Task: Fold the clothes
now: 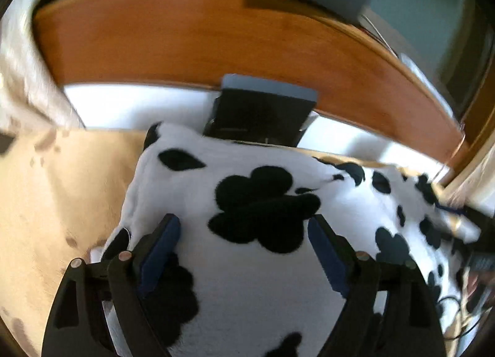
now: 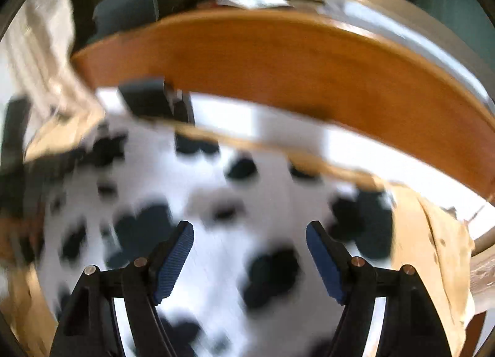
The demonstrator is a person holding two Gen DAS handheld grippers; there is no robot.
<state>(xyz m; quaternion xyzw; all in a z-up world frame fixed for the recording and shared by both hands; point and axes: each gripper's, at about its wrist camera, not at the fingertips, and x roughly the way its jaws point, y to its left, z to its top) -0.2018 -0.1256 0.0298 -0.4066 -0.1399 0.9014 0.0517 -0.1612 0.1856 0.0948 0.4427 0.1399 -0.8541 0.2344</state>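
A fluffy white garment with black cow-like patches [image 1: 247, 264] lies folded on a tan sheet. In the left wrist view my left gripper [image 1: 244, 224] stands open just above it, one blue pad [image 1: 161, 251] near the garment's left edge and the other over a large black patch. In the right wrist view the same garment [image 2: 216, 251] is blurred by motion, and my right gripper [image 2: 250, 233] hovers open over its middle with nothing between the pads. The other gripper's dark body [image 2: 145, 97] shows at the garment's far left.
The tan sheet [image 1: 62, 196] covers a bed with a curved wooden footboard [image 1: 216, 38] right behind the garment. A dark grey-topped box [image 1: 260, 112] sits at the garment's far edge. Cables and dark items [image 1: 476, 264] lie at the right. Pale curtain fabric [image 2: 40, 56] hangs at left.
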